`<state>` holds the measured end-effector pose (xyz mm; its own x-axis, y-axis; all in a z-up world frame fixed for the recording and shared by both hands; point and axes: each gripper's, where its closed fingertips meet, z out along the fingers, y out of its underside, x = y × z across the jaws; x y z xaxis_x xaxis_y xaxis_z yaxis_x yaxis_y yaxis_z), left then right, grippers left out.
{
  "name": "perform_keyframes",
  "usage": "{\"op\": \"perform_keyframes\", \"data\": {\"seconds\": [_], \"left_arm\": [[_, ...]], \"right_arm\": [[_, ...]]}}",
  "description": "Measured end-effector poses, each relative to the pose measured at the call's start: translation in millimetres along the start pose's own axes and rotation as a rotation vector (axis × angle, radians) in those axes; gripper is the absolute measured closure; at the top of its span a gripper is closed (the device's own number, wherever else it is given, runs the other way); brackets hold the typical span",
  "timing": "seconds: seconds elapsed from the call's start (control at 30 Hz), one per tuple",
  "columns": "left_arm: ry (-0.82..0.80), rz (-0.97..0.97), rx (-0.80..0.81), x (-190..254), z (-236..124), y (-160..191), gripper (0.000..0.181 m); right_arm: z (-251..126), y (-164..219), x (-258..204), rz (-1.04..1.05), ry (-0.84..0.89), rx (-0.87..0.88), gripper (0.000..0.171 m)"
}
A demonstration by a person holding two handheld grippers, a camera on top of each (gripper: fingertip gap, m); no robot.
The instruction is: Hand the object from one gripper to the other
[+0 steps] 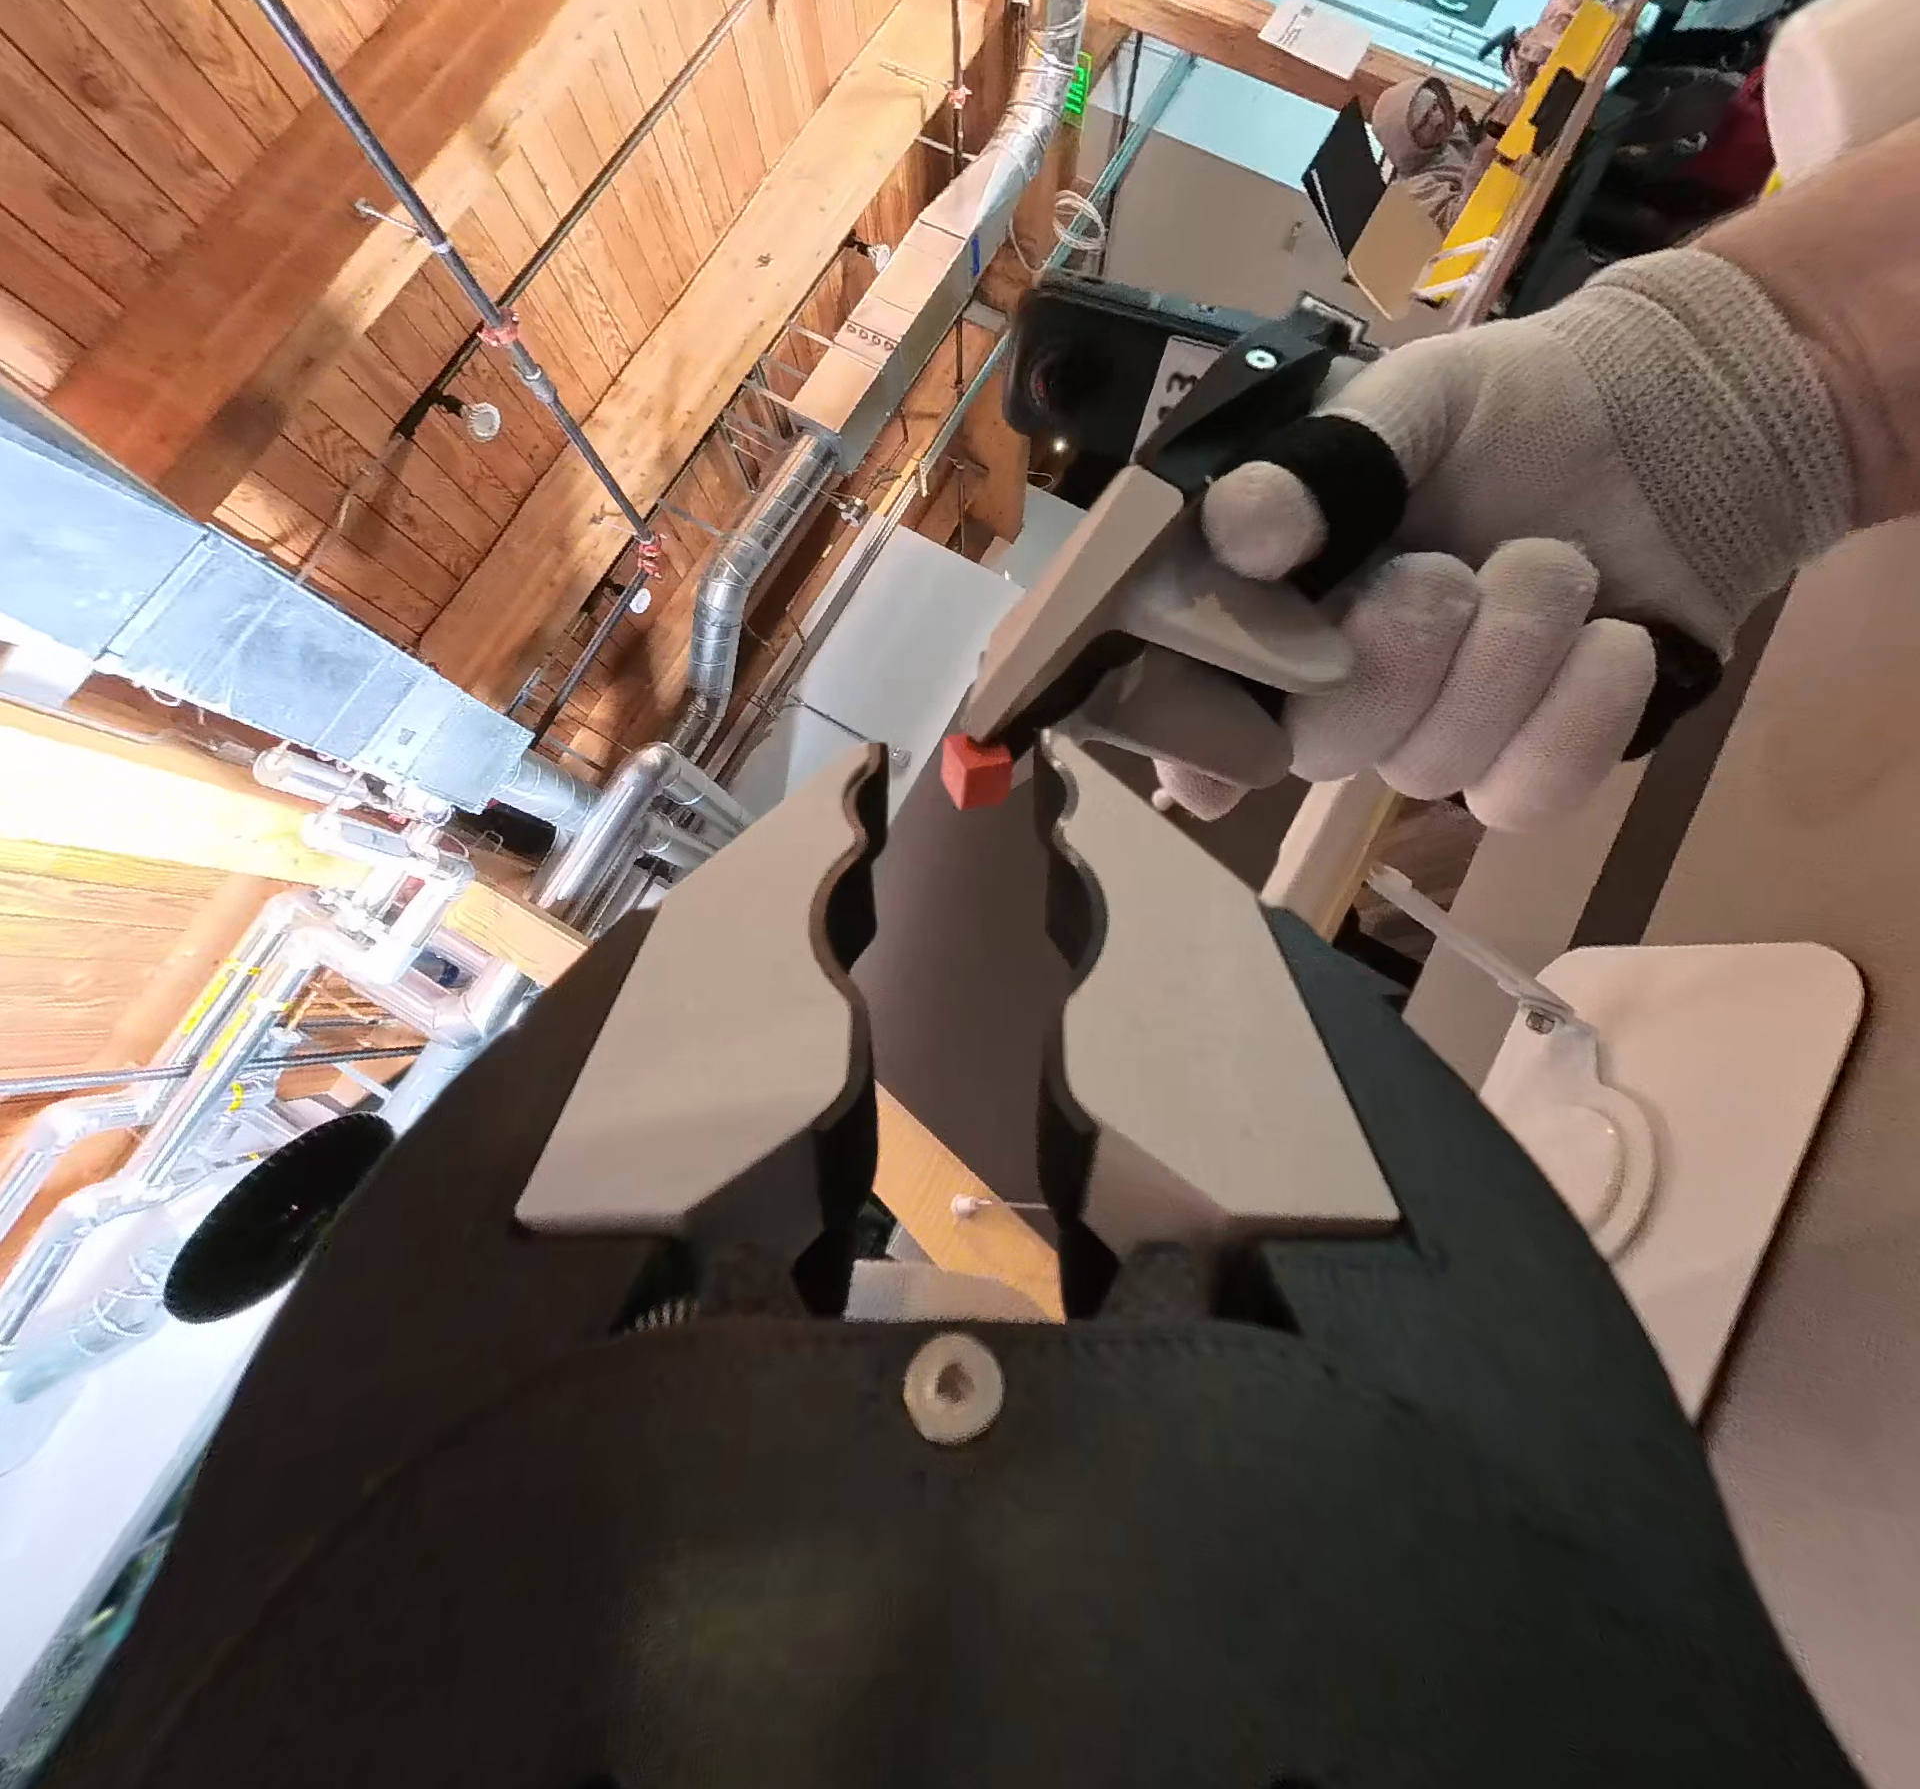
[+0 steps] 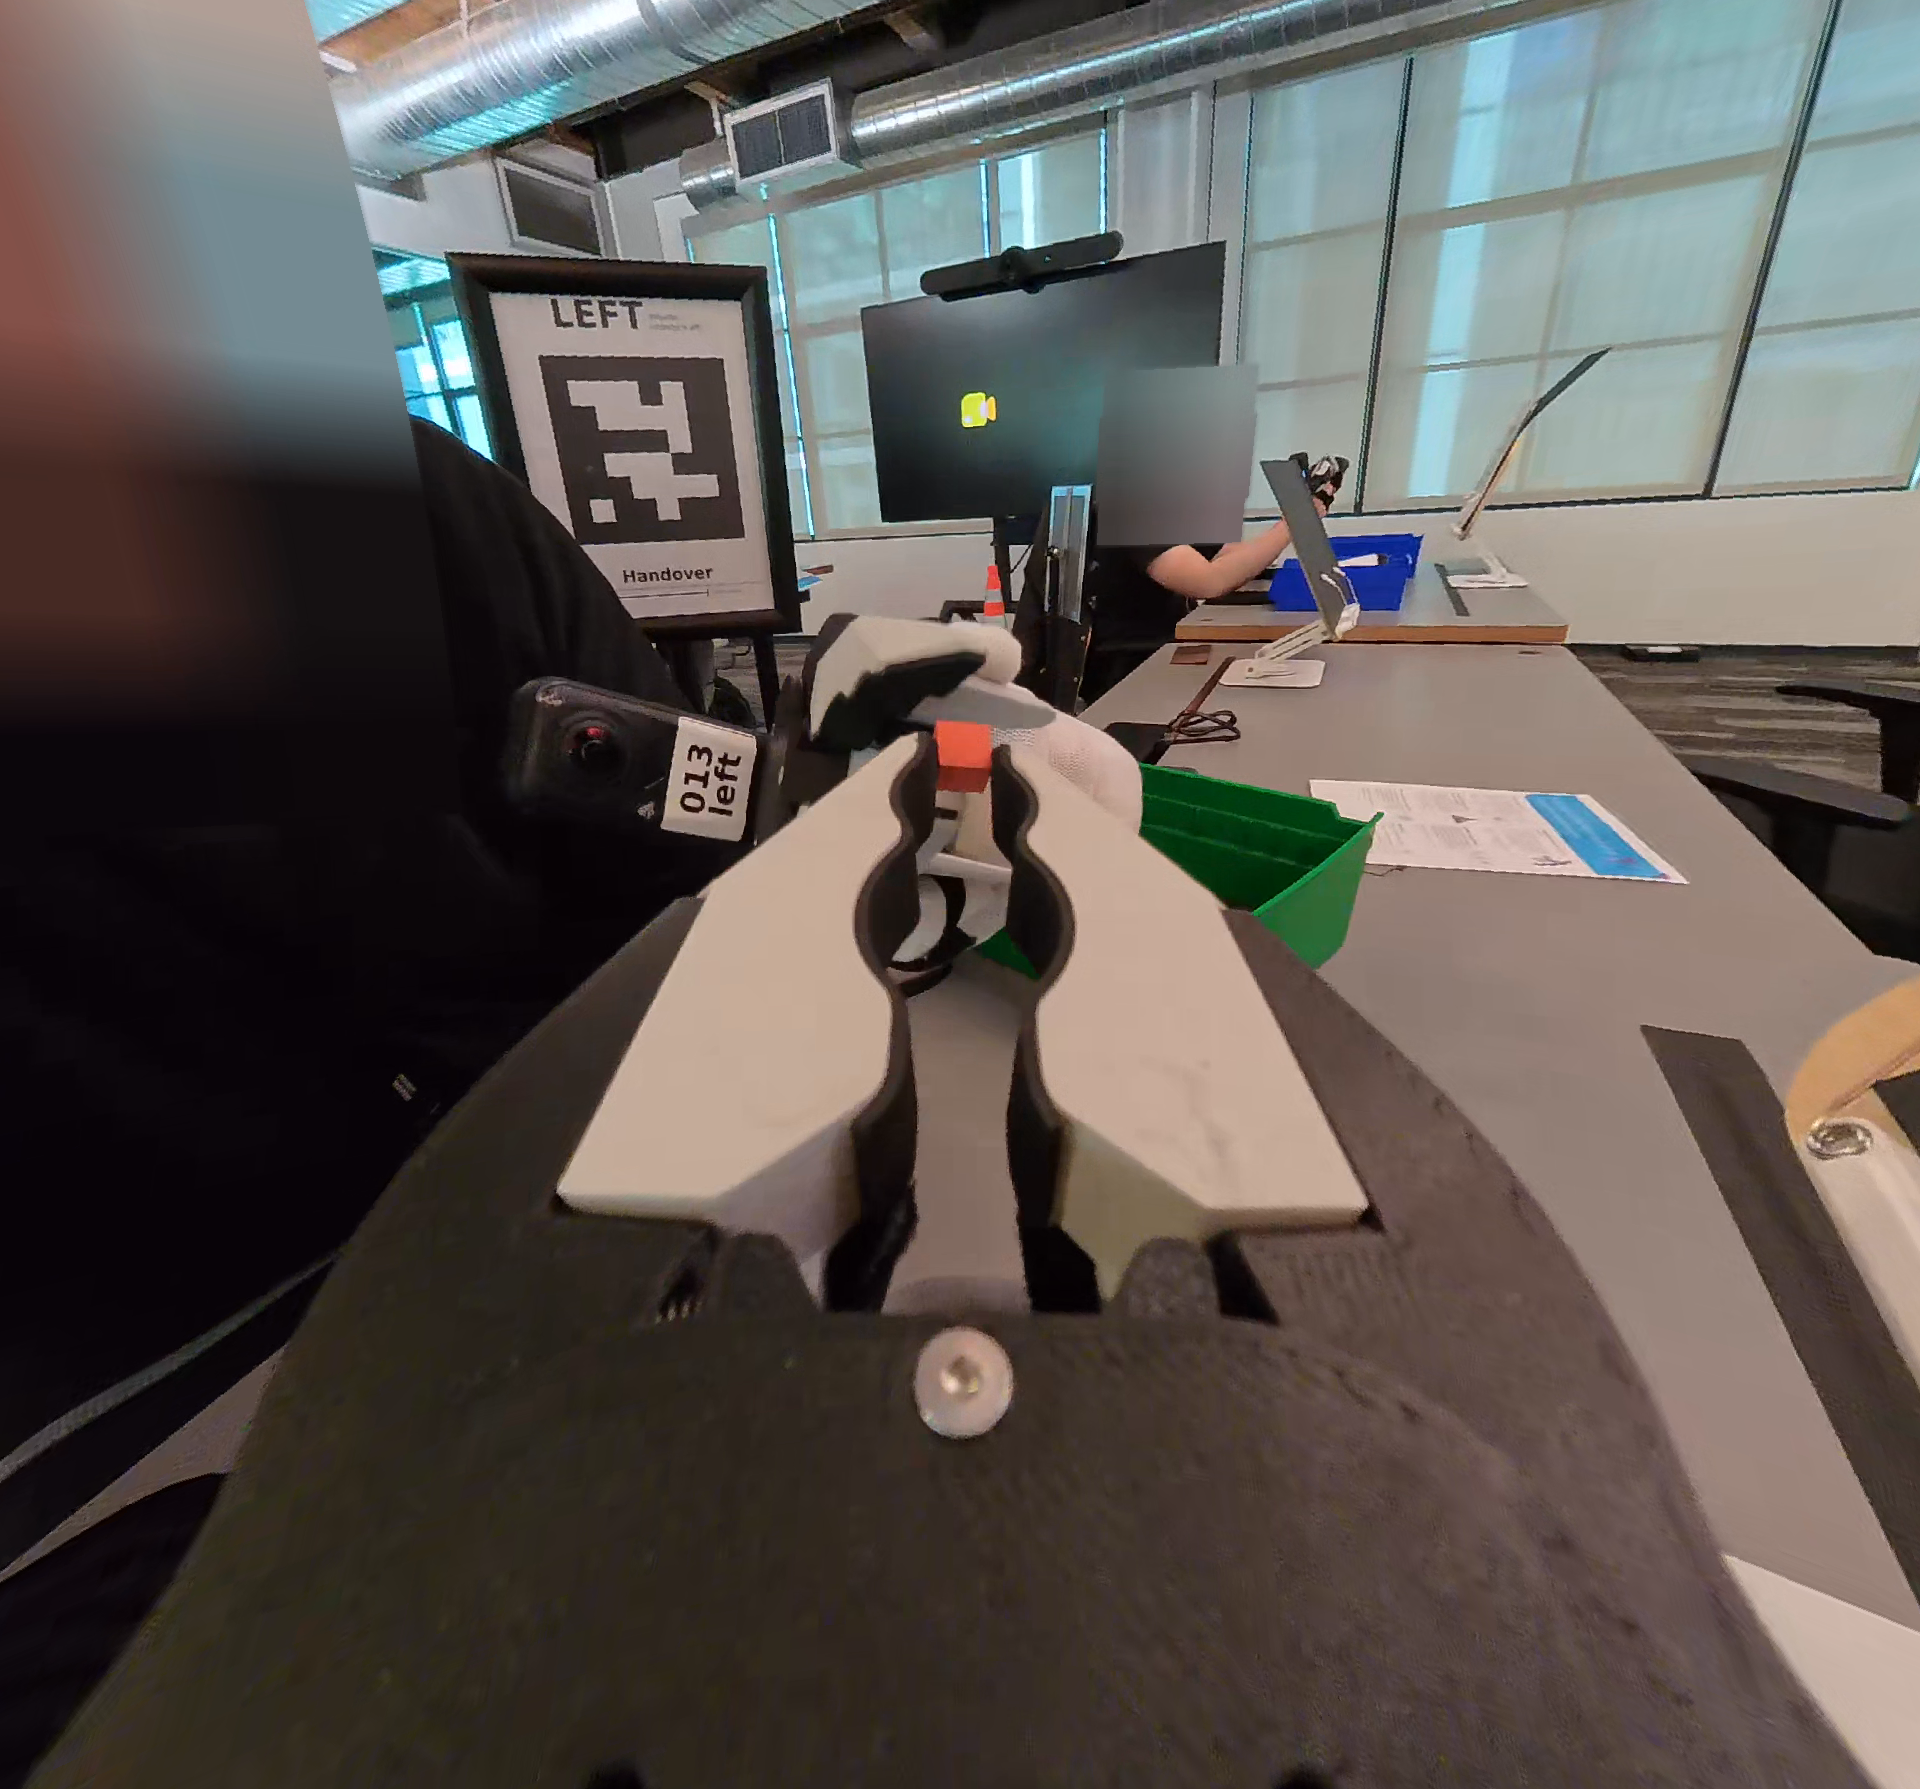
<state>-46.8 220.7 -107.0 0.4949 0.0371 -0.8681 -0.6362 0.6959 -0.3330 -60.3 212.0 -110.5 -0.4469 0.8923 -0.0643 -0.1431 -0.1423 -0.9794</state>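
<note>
A small red cube (image 1: 974, 775) sits at the tip of my right gripper (image 1: 992, 747), which a white-gloved hand (image 1: 1507, 534) holds from the upper right. In the right wrist view, my right gripper (image 2: 959, 763) is shut on the cube (image 2: 961, 760) with both fingertips pressed against it. My left gripper (image 1: 964, 768) is open, with one fingertip on either side of the cube and a gap on both sides. In the right wrist view one grey finger (image 2: 987, 702) of the left gripper lies just above the cube; the other is hidden.
A green bin (image 2: 1278, 856) stands on the grey table (image 2: 1455, 991) just behind the grippers. Papers (image 2: 1496, 830) lie to the right. A framed marker sign (image 2: 634, 451) stands at the left. A person sits at a far desk with a blue bin (image 2: 1351, 570). My two grippers' fingertips are within a few centimetres of each other.
</note>
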Motion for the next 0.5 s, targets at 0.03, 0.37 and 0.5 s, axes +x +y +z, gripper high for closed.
{"op": "perform_keyframes", "data": {"seconds": [0.03,0.37,0.5], "left_arm": [[0.009,0.010,-0.004,2.4,0.2,1.5,0.158],[-0.053,0.040,-0.001,0.2,-0.9,3.7,0.171],[-0.073,0.049,-0.002,-1.1,-1.1,3.9,0.173]], "right_arm": [[0.2,0.2,0.1,0.002,-0.002,0.002,0.164],[0.1,-2.6,1.3,0.019,-0.024,0.047,0.164],[-0.9,-3.7,2.4,0.018,-0.020,0.056,0.164]]}}
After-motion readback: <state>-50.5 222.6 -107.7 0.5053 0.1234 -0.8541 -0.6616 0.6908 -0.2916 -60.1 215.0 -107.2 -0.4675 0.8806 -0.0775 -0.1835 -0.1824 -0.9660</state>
